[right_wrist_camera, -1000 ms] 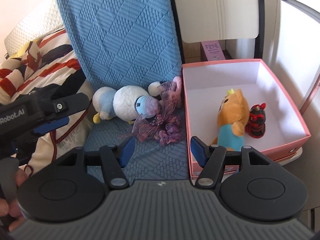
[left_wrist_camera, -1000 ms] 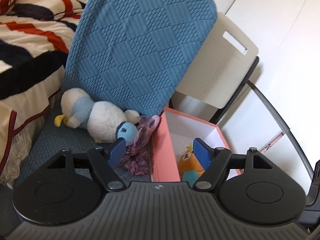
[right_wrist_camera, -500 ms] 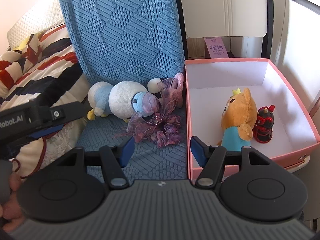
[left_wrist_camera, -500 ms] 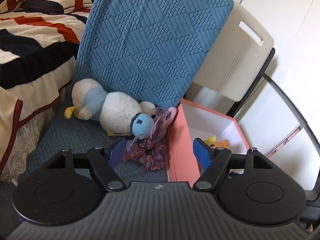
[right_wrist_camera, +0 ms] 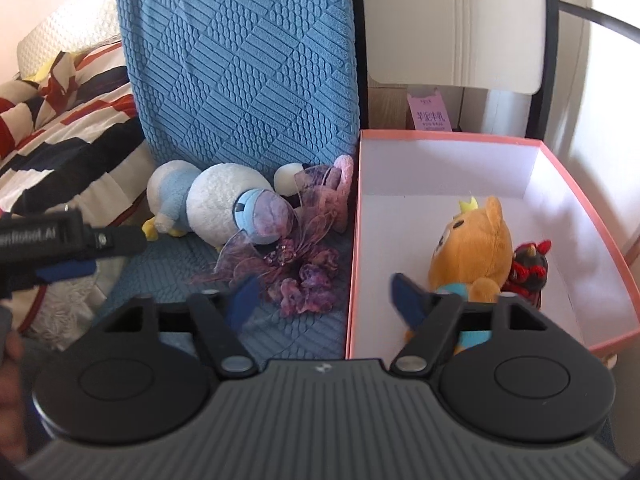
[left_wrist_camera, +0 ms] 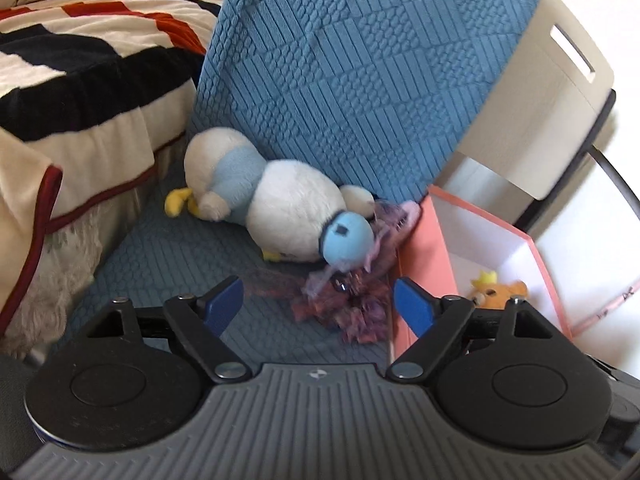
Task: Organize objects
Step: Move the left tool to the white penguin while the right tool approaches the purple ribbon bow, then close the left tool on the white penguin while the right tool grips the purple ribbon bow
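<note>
Both tongs gape wide, empty: left gripper (left_wrist_camera: 318,304), right gripper (right_wrist_camera: 320,294). The purple flower (left_wrist_camera: 344,304) lies against the pink box's (left_wrist_camera: 420,264) wall. Pinch its bunched middle, not the gauze.

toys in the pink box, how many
2: an orange bear in the box, and a small black-and-red figure touching its right side. More may hide behind the right gripper.

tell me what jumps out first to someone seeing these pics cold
The white and blue plush bird lies on the blue quilted seat cover, its head against a purple flower bow. Just right of them sits the pink box, holding an orange plush bear and a small black and red figure. Both claws hang open, empty.
</note>
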Tool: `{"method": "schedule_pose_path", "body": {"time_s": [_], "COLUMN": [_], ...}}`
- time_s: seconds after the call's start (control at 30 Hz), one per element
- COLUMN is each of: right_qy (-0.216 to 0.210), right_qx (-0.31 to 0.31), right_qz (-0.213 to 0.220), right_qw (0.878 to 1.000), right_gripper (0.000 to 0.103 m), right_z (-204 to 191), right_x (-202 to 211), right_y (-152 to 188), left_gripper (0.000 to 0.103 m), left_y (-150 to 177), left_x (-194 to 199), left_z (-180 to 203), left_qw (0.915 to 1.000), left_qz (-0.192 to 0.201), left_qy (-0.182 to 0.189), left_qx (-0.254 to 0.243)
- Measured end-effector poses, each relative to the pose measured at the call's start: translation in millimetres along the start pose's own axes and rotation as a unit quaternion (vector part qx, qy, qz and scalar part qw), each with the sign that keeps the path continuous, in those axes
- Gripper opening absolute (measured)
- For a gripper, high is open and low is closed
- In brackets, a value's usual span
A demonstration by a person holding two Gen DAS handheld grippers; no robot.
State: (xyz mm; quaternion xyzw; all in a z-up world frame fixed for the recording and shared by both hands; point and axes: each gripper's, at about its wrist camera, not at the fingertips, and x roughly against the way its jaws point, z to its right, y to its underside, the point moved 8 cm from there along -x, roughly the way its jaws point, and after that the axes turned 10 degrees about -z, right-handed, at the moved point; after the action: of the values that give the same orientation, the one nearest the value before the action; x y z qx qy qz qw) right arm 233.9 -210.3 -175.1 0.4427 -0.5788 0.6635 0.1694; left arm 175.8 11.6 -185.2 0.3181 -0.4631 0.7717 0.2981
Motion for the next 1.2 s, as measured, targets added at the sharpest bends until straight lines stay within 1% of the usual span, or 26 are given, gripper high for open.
{"method": "schedule_pose_path", "body": {"time_s": [0.17, 0.3, 0.37, 0.47, 0.53, 0.6, 0.67, 0.77, 0.83, 0.97, 1.03, 1.13, 1.2], "right_qy": [0.012, 0.008, 0.002, -0.007, -0.006, -0.013, -0.015, -0.031, -0.034, -0.016, 0.001, 0.029, 0.025], "right_qx": [0.026, 0.045, 0.048, 0.076, 0.094, 0.111, 0.127, 0.130, 0.130, 0.148, 0.150, 0.158, 0.155], "right_qz": [0.018, 0.035, 0.025, 0.021, 0.010, 0.000, -0.006, -0.033, -0.052, -0.056, -0.049, -0.042, -0.056], "right_qw": [0.999, 0.998, 0.999, 0.997, 0.995, 0.994, 0.992, 0.991, 0.990, 0.987, 0.988, 0.986, 0.986], "right_gripper": [0.084, 0.083, 0.083, 0.083, 0.083, 0.080, 0.079, 0.078, 0.073, 0.072, 0.072, 0.072, 0.072], "right_z": [-3, -9, -15, -29, -38, -48, -56, -64, -67, -71, -69, -63, -63], "right_x": [-18, -34, -44, -56, -66, -75, -83, -100, -112, -126, -131, -139, -146], "right_y": [-8, -12, -11, -10, -9, -8, -7, -6, -6, -12, -17, -22, -20], "left_gripper": [0.088, 0.088, 0.088, 0.088, 0.088, 0.088, 0.088, 0.088, 0.088, 0.088, 0.088, 0.088, 0.088], "left_y": [-18, -32, -37, -39, -38, -39, -42, -46, -49, -55, -59, -63, -65], "left_x": [-25, -50, -66, -88, -101, -109, -114, -125, -131, -148, -156, -168, -175], "left_z": [-13, -24, -31, -43, -48, -51, -52, -56, -60, -66, -68, -72, -74], "left_qw": [0.9996, 0.9985, 0.9977, 0.9964, 0.9960, 0.9957, 0.9954, 0.9938, 0.9913, 0.9837, 0.9804, 0.9726, 0.9683], "left_qz": [0.003, 0.010, 0.008, -0.012, -0.024, -0.034, -0.036, -0.044, -0.053, -0.072, -0.080, -0.091, -0.095], "left_qy": [0.022, 0.044, 0.052, 0.058, 0.058, 0.059, 0.066, 0.076, 0.086, 0.116, 0.127, 0.146, 0.153], "left_qx": [0.018, 0.032, 0.043, 0.061, 0.065, 0.063, 0.059, 0.067, 0.085, 0.116, 0.127, 0.157, 0.174]}}
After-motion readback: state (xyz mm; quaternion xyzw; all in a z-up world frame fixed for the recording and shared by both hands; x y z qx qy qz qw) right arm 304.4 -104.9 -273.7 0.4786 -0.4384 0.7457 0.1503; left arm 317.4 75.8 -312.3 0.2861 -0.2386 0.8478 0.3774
